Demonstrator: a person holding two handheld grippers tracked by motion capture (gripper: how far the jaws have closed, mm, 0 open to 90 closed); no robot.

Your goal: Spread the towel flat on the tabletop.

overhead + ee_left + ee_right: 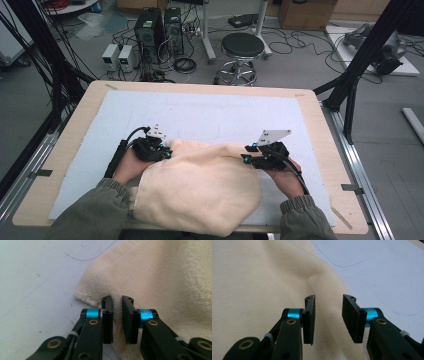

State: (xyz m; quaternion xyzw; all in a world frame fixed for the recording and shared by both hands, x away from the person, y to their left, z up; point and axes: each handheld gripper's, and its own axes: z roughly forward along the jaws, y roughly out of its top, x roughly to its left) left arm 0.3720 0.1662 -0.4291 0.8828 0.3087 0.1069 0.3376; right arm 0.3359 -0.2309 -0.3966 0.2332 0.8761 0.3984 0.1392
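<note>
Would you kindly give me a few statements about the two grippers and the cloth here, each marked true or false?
1. The cream cloth lies on the pale blue mat. True.
2. The left gripper has its fingers spread wide over bare mat. False: they stand narrowly apart with cloth edge pinched between them.
3. The right gripper is open, fingers apart over the cloth. True.
4. The cloth lies flat and spread across the whole mat. False: it is bunched at the near edge, between the hands.
5. A round stool stands beyond the table. True.
</note>
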